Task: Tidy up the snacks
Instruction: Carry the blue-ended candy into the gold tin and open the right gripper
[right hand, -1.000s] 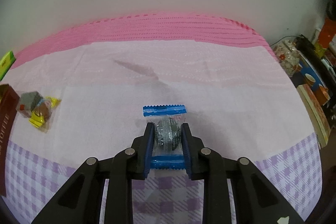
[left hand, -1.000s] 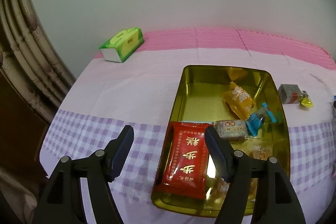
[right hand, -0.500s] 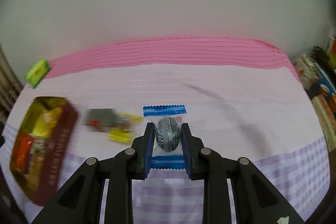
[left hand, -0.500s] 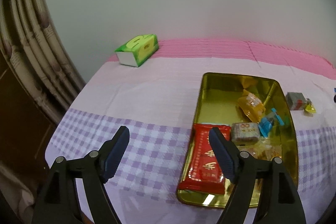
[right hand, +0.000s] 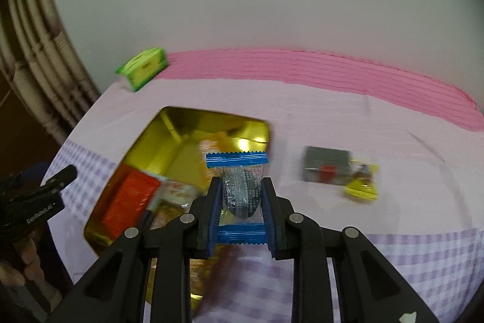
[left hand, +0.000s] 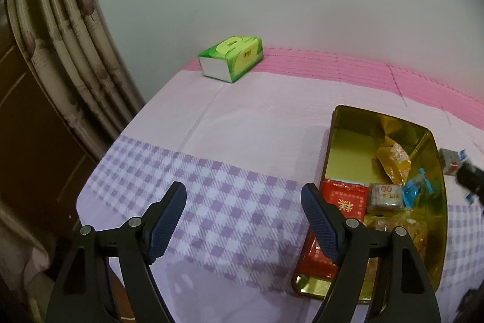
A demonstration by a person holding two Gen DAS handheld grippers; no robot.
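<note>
My right gripper (right hand: 242, 199) is shut on a blue-edged clear packet with a dark round snack (right hand: 239, 189), held above the right rim of the gold tin tray (right hand: 169, 135). The tray holds a red packet (right hand: 130, 199) and several other snacks. In the left wrist view the tray (left hand: 332, 135) lies to the right, with the red packet (left hand: 345, 199), an orange packet (left hand: 393, 159), a grey bar (left hand: 385, 194) and a blue candy (left hand: 413, 191). My left gripper (left hand: 242, 220) is open and empty above the checked cloth, left of the tray. A grey packet (right hand: 326, 168) and a yellow candy (right hand: 361, 186) lie right of the tray.
A green tissue box (left hand: 231, 56) sits at the table's far left corner by the wall. A curtain (left hand: 60, 50) hangs left of the table. The table's left edge and front edge are close to my left gripper. The right gripper shows at the left wrist view's right edge (left hand: 472, 177).
My right gripper has carried the blue packet left, from the bare cloth to over the tray's right rim. My left gripper has drawn back and left, away from the tray.
</note>
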